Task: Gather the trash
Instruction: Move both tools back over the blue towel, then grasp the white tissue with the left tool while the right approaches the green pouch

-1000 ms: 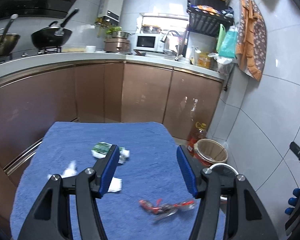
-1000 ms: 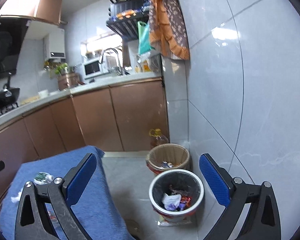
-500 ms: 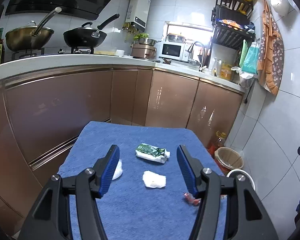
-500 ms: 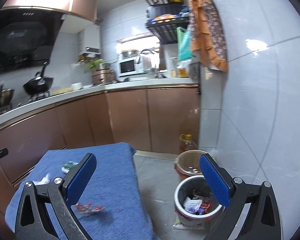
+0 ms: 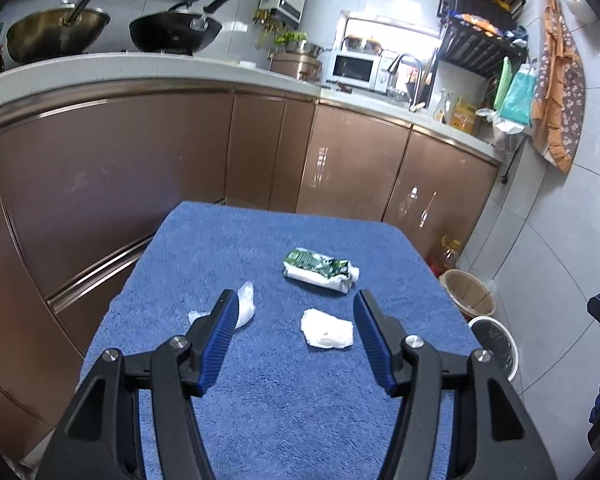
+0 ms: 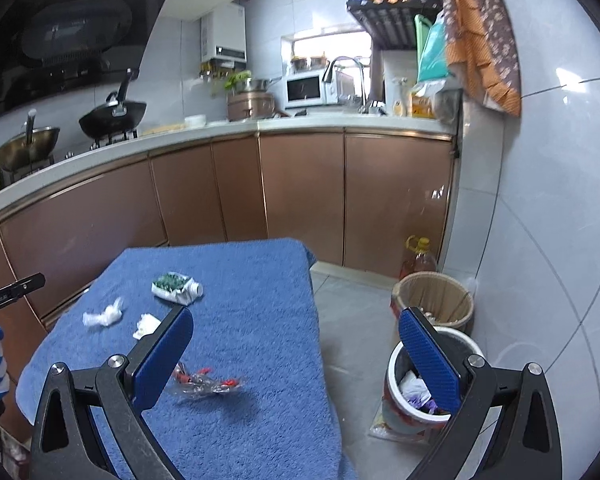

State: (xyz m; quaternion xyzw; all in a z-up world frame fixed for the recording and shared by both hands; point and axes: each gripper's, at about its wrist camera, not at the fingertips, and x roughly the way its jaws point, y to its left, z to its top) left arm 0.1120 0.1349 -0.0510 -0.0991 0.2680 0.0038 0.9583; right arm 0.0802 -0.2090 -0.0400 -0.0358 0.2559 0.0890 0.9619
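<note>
Both our hand-held grippers, left (image 5: 292, 316) and right (image 6: 292, 344), have swung over the blue surface (image 5: 300, 400); both gape wide, holding nothing.

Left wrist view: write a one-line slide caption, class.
Open left gripper hovers over a blue towel holding a folded tissue, crumpled tissue and green carton.
</note>
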